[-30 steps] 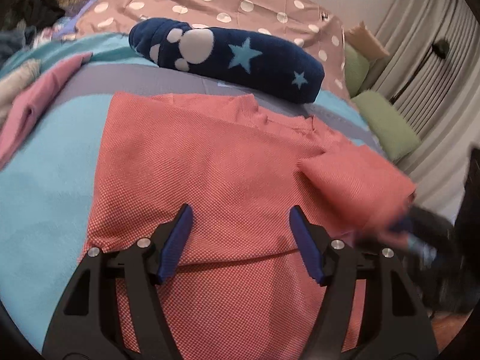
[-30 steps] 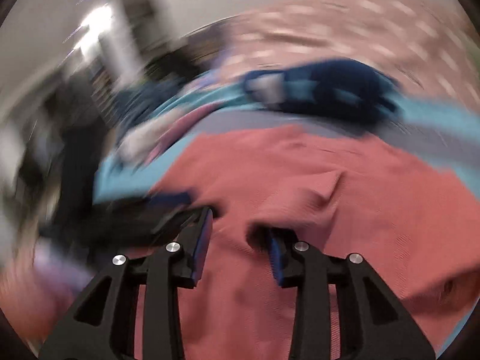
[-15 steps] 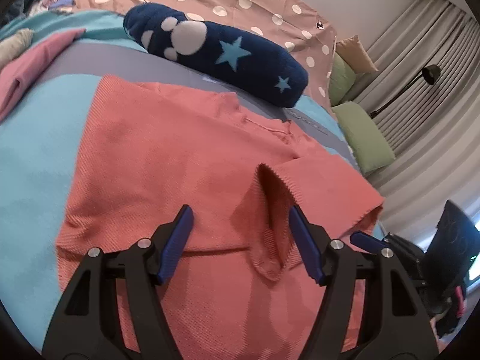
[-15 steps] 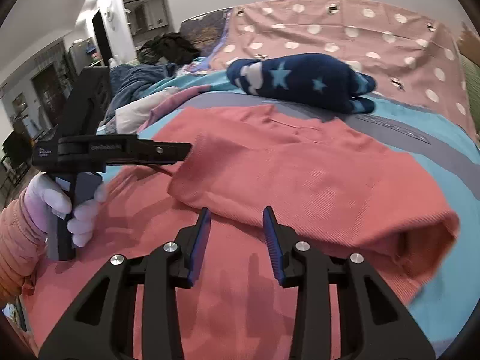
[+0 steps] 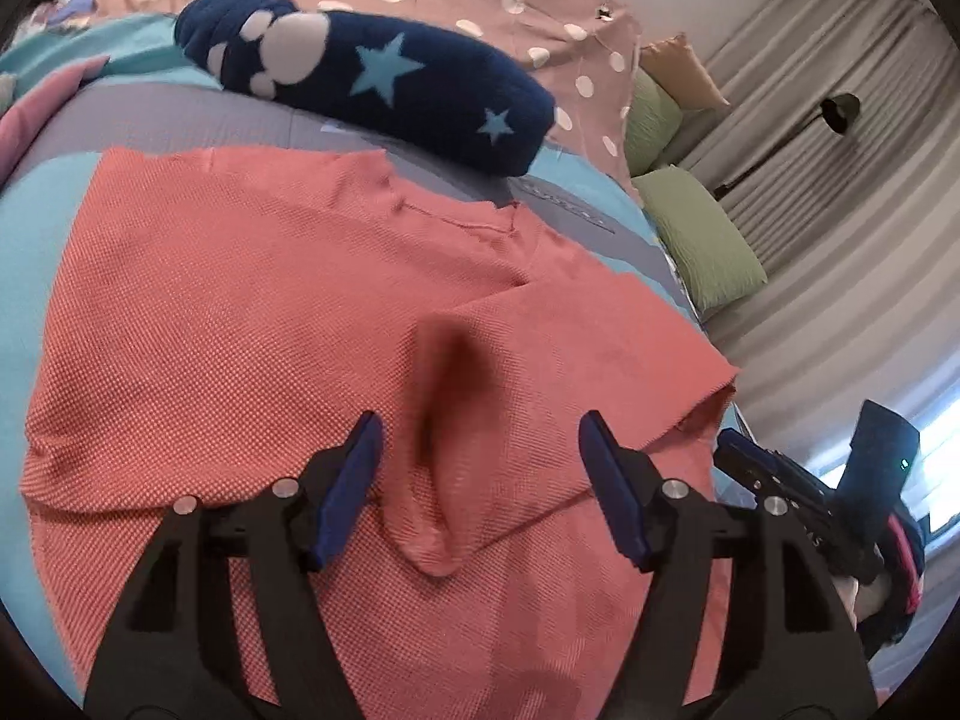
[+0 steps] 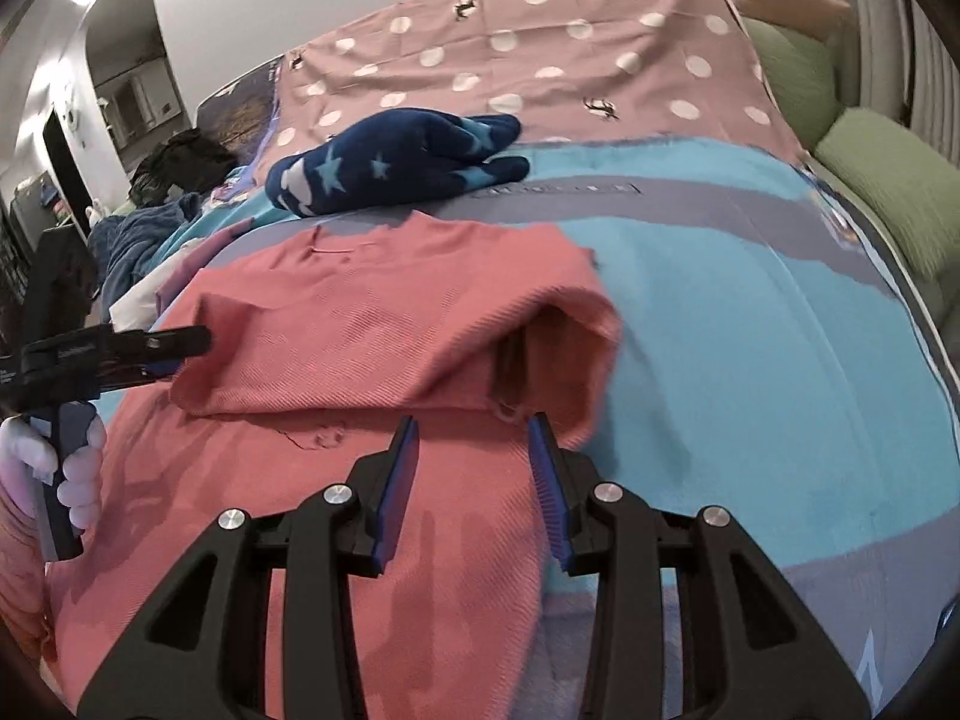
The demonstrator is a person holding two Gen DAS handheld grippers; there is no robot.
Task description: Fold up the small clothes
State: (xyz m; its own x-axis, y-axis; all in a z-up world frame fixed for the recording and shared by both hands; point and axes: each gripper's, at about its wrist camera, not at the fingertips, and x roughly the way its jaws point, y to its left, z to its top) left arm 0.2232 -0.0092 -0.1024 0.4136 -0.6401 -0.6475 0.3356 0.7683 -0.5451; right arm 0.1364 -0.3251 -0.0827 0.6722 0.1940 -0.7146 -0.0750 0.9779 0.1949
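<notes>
**Both tools open above a half-folded red garment**

The left tool [image 5: 480, 468] has its jaws wide apart and holds nothing; between them stands a raised ridge of red cloth, not pinched. The right tool [image 6: 474, 468] is also open, somewhat narrower, and empty; its tips are just beside the lower edge of the folded-over flap, near the open sleeve end.

The red garment [image 5: 240, 312] lies spread on the bed [image 6: 750, 330], on the blue and grey cover, more toward the near edge. One side is already turned over the body of the garment, but the fold is loose and puffy. Behind it, toward the far edge, lies a dark blue fleece roll with stars [image 5: 384, 66], apart from the garment.

The cloth looks light, soft and limp, with a textured knit that should not slip much between the pads. I judge it will sag and wrinkle if lifted at one point only. Better to take it at the hem corners or the sleeve edge, with both tools together, and pinch one layer only.
</notes>
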